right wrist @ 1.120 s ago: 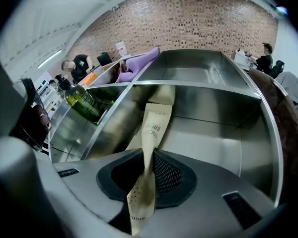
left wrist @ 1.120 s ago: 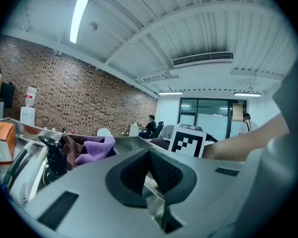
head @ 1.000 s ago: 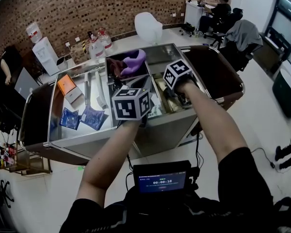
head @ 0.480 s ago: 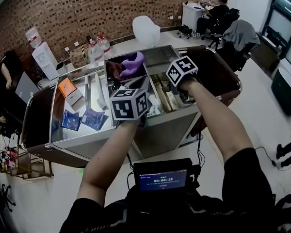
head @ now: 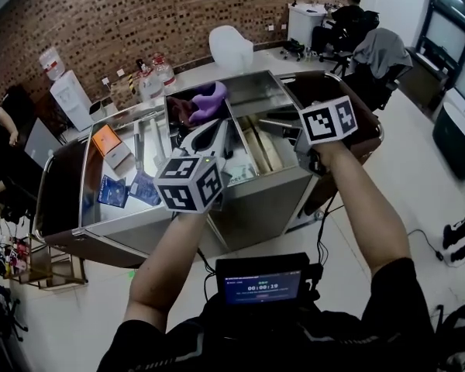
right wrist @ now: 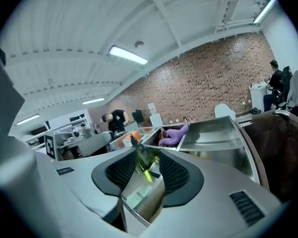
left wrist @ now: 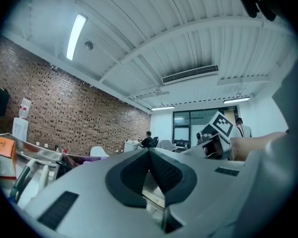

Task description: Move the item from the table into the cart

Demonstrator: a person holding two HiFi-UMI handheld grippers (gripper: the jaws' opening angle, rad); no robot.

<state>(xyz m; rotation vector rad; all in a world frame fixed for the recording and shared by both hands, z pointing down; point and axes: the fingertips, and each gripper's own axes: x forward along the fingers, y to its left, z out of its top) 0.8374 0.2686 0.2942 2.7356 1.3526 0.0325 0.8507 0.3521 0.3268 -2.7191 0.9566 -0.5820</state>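
My right gripper [right wrist: 148, 165] is shut on a silvery packet [right wrist: 143, 192] with green and yellow print, which stands upright between its pads. In the head view its marker cube [head: 328, 120] hangs over the right end of the steel bins [head: 273, 91]. My left gripper [left wrist: 150, 155] is shut, pads meeting at the tip, with nothing clearly held. Its cube [head: 188, 183] is near the front edge and its white jaws point toward the bins. A purple item [head: 205, 95] lies in the far bin. Two blue packets [head: 112, 191] and an orange box [head: 106, 138] lie on the steel top to the left.
Brown wooden ends [head: 58, 188] flank the steel top. A white chair [head: 231, 46], water bottles [head: 151, 80] and a water dispenser [head: 68, 91] stand behind it by the brick wall. A person sits at a desk [head: 347, 14] at the back right. A small screen [head: 262, 285] hangs at my chest.
My right gripper has risen out of the steel bin and swung to the right. My left gripper has drifted a little down and to the left.
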